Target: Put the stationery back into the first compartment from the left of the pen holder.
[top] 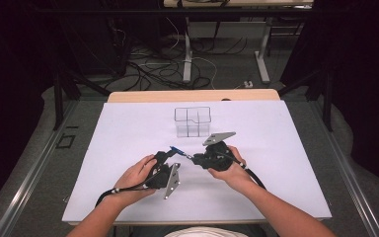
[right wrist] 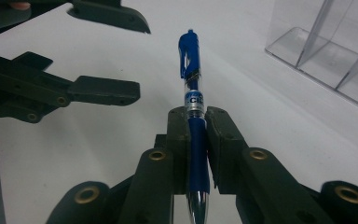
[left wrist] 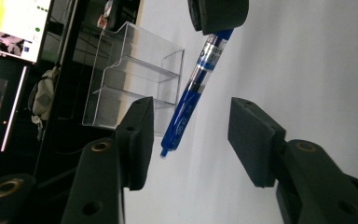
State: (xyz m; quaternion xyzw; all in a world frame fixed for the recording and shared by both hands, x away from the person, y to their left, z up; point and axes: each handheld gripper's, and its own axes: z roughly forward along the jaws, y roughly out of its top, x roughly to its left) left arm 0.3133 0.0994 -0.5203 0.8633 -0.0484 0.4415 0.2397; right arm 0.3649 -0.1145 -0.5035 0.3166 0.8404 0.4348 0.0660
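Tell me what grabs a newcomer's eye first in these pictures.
The blue pen stands out first: the right tongs are shut on its barrel, holding it above the middle of the white table. Its clip end points at the left tongs, which gape open on either side of it. Behind them, toward the far edge, stands a clear acrylic organizer.

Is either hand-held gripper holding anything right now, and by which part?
The right hand-held gripper clamps the blue pen around its lower barrel, clip end pointing away. The left hand-held gripper is open and holds nothing.
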